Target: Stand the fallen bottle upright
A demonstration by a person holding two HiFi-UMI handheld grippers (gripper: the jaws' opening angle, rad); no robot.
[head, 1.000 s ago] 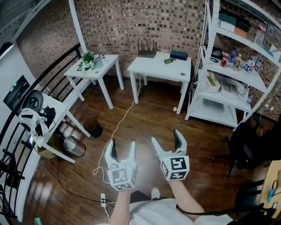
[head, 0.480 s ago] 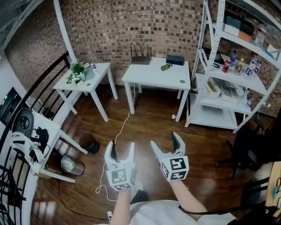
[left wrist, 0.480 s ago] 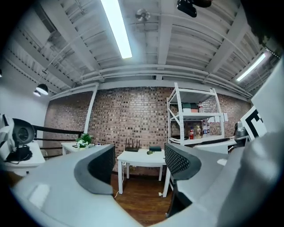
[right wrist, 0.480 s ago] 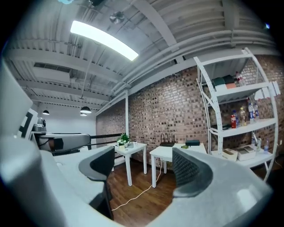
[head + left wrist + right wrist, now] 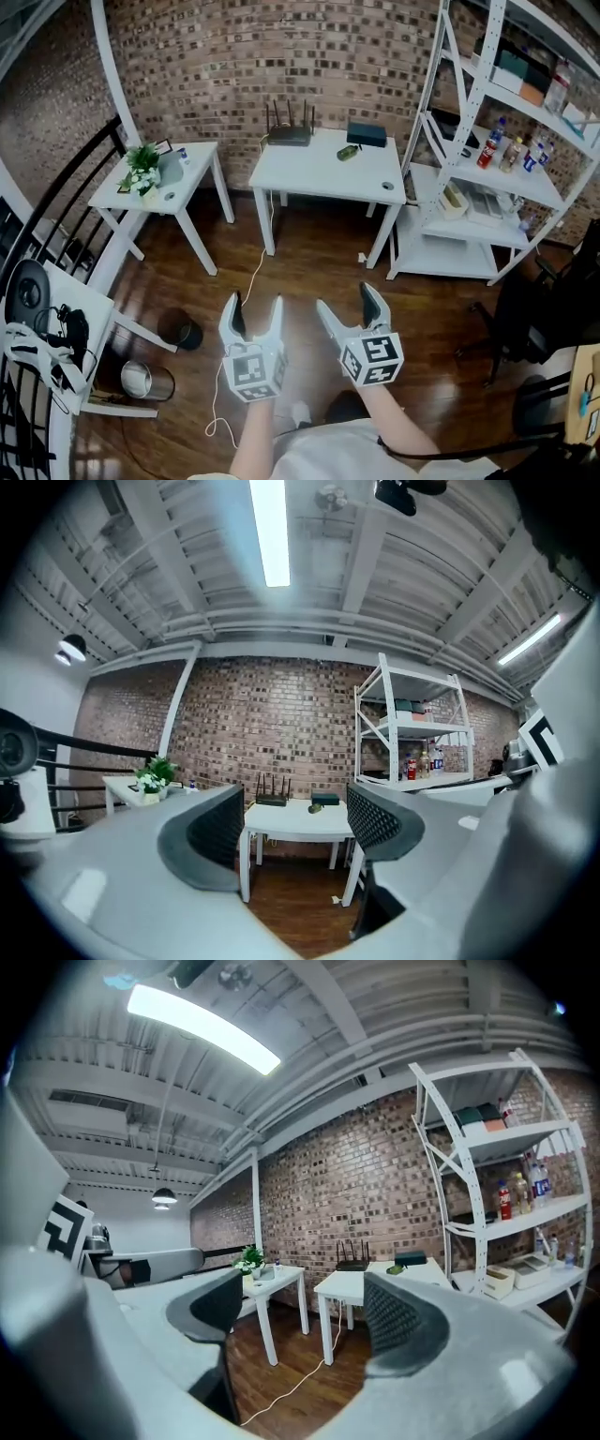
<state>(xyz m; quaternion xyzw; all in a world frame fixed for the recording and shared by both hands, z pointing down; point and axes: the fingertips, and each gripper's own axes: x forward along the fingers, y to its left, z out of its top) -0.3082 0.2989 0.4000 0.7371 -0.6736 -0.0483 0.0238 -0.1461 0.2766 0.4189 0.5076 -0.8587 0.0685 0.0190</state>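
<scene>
A small green bottle [image 5: 348, 152] lies on its side on the white table [image 5: 309, 173] at the brick wall, near a router [image 5: 289, 134] and a dark box [image 5: 367, 133]. Both grippers hang in the air over the wooden floor, well short of the table. My left gripper [image 5: 254, 311] is open with nothing between its fingers. My right gripper [image 5: 347, 305] is open and empty too. In the left gripper view the bottle [image 5: 317, 808] shows far off between the jaws. It also shows small in the right gripper view, bottle [image 5: 395, 1269] on the table [image 5: 342, 1286].
A small side table [image 5: 187, 183] with a potted plant [image 5: 142, 159] stands left of the main table. A white shelf rack [image 5: 487, 202] holding bottles fills the right. A cable [image 5: 251, 279] trails over the floor. Two bins [image 5: 186, 332] and a black chair [image 5: 536, 314] flank the way.
The view has come closer to the white table, which now sits lower and larger in the head view. Both grippers travelled along with it and stayed open.
</scene>
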